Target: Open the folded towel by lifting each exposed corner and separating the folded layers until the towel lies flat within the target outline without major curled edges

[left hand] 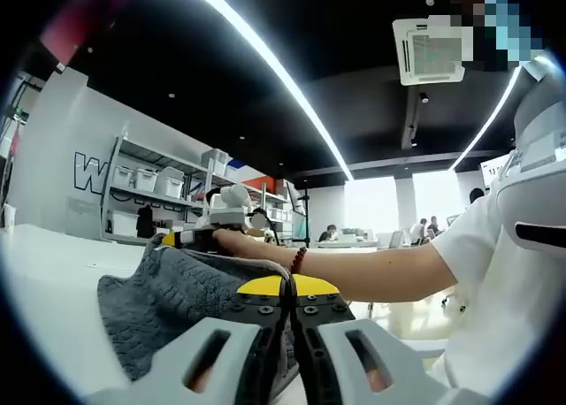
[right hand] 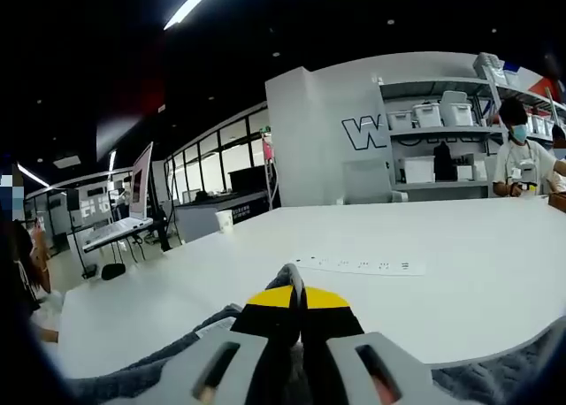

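Left gripper view looks low across a white table point(left hand: 49, 281), with the left gripper point(left hand: 290, 286) rising from the bottom edge — its yellow-tipped jaws pressed together on a fold of the grey towel point(left hand: 177, 294). The towel is lifted and bunched, draping from the jaw tips down to the tabletop on the left. At its far edge the right gripper point(left hand: 190, 237) meets the cloth, held by a person's hand point(left hand: 237, 242) whose bare forearm reaches in from the right, a beaded bracelet point(left hand: 299, 260) at the wrist. The white shirt point(left hand: 495, 308) of that person blocks the right side of the scene. Behind stand grey shelves point(left hand: 150, 193) with white bins, and long ceiling lights point(left hand: 265, 60) curve overhead.

In the right gripper view the right gripper point(right hand: 297, 296) has its jaws closed on the towel point(right hand: 168, 361), a thin ridge of cloth standing up between the yellow tips. The towel spreads along the bottom of the view to both sides. Beyond it the table point(right hand: 424, 237) carries a white strip of paper point(right hand: 363, 265) with small dark marks and, further back, a white cup point(right hand: 225, 220). A laptop point(right hand: 128, 212) sits on a separate stand to the left — and a masked person point(right hand: 516, 157) stands by the shelves at right
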